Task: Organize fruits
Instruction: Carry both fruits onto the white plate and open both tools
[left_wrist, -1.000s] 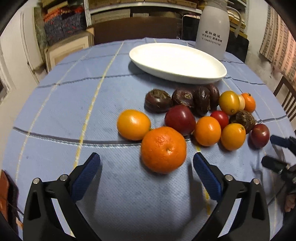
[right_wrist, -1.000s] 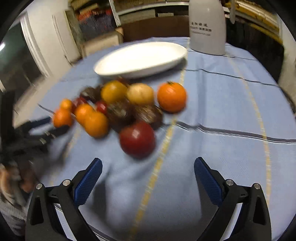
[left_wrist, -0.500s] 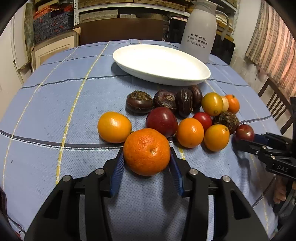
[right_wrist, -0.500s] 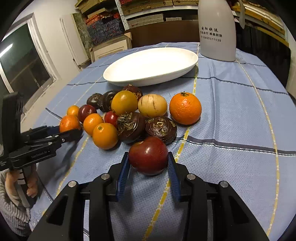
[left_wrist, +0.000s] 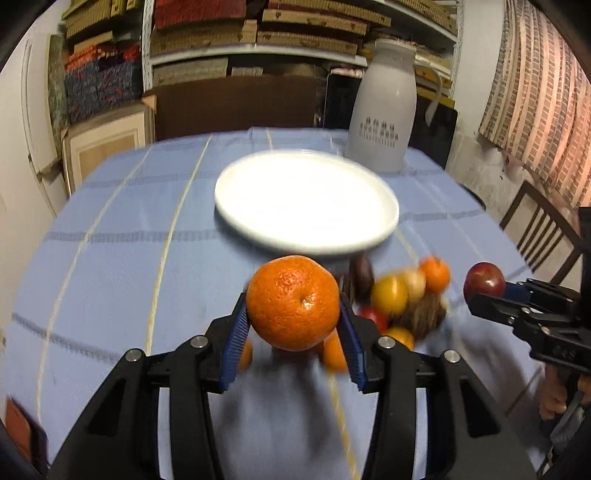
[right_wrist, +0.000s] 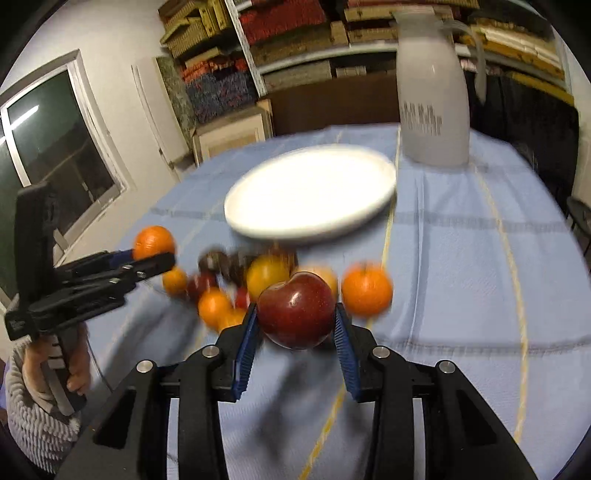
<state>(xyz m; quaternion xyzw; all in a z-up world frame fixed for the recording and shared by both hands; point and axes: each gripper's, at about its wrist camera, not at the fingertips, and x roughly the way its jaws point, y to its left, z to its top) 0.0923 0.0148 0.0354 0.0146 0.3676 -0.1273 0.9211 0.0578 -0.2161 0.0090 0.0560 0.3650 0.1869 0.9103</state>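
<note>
Now both grippers carry fruit clear of the blue striped tablecloth (left_wrist: 110, 229). The left gripper (left_wrist: 293, 325) has its blue pads pressed against the two sides of a large orange (left_wrist: 293, 302), its jaws having just closed down from wide with the fruit between them. From that gripper's camera the orange sits dead centre, and the white plate (left_wrist: 306, 201) lies beyond it at twelve o'clock, bare of fruit. A pale jug (left_wrist: 380, 110) with dark lettering stands at about one o'clock, just behind the plate's rim.

Over on the other side, the right gripper (right_wrist: 295, 325) pinches a dark red apple (right_wrist: 296, 310) in the same way, pads snug on its flanks, jaws likewise narrowed from wide onto the fruit. From the left camera it appears at three o'clock, apple held out at the fingertips above the cloth.

Below the two held pieces, the remaining fruit pile (right_wrist: 236, 280) lies on the cloth between the grippers and the plate, blurred: yellow and orange rounds, small red ones and some dark brown ones, touching in a cluster. One orange (right_wrist: 366, 288) sits at the pile's edge, around two o'clock from the apple. From the right camera the left gripper shows at nine o'clock, with a hand (right_wrist: 70, 365) on its handle and a grey ribbed sleeve (right_wrist: 29, 417) below.
</note>
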